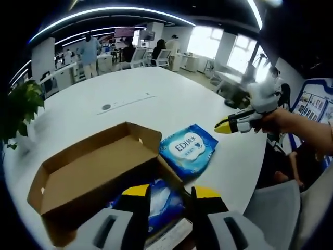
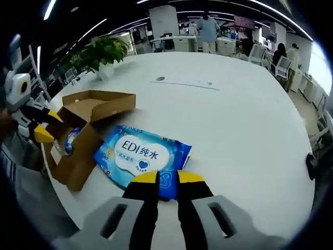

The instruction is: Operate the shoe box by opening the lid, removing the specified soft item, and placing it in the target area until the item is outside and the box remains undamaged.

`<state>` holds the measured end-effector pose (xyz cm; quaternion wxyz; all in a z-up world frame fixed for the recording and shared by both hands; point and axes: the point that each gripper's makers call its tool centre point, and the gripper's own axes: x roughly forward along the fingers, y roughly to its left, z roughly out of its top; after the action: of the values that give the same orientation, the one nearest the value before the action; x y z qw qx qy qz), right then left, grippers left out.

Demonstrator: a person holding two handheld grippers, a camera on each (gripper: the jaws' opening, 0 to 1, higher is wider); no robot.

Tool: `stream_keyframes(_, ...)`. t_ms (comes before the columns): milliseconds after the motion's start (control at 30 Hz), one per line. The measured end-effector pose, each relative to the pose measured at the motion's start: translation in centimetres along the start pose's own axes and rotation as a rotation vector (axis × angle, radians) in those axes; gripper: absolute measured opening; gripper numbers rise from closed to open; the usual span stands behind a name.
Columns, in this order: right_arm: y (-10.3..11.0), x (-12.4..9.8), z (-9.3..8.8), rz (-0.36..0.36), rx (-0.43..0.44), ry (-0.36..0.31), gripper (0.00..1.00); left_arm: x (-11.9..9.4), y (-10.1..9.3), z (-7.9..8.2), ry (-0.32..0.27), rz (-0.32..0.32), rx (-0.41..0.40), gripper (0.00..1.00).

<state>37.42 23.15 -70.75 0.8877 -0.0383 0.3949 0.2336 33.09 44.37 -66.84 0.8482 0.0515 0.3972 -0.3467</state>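
Note:
The brown cardboard shoe box [image 1: 88, 174] lies open on the white table [image 1: 130, 88], its lid folded back. Inside it rests a blue-and-white soft pack [image 1: 162, 202]. My left gripper [image 1: 171, 194] hovers open just over that pack, nothing between its jaws. A blue "EDI" wipes pack [image 1: 187, 148] lies flat on the table beside the box. In the right gripper view this wipes pack [image 2: 143, 156] sits just ahead of my right gripper [image 2: 167, 179], whose jaws stand a narrow gap apart and empty. The box [image 2: 88, 117] and left gripper [image 2: 48, 126] show at the left there.
A hand holds the right gripper [image 1: 237, 122] above the table past the wipes pack. A potted plant [image 1: 21, 107] stands at the table's far edge. A cable slot [image 1: 127, 101] is set in the tabletop. Desks, chairs and people fill the office behind.

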Motion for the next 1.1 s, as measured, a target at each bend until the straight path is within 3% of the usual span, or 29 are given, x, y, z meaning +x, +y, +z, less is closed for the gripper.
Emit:
stream_keyframes(267,2.9,-1.5,1.4,0.049,-0.043,-0.006,0.14,-0.9,1.1,-1.9,0.028,-0.007,0.028,0.32)
stream_keyframes(567,7.7,-2.2,2.9,0.163,-0.096,-0.004,0.11,-1.2,2.3,-4.4,0.068,-0.014,0.062,0.32)
stream_keyframes(733,10.8,-2.0,3.7,0.240,-0.183,-0.006,0.09,-0.9,2.7,-5.3,0.101,-0.030,0.101,0.31)
stream_keyframes(867,12.5,-1.3,3.7,0.266,-0.304,0.013,0.10,-0.6,2.9,-5.4,0.106,-0.045,0.121,0.30)
stream_keyframes(1100,15.1,-0.3,4.2,0.317,-0.408,0.031,0.11,0.0,3.1,-5.4,0.135,-0.089,0.167,0.26)
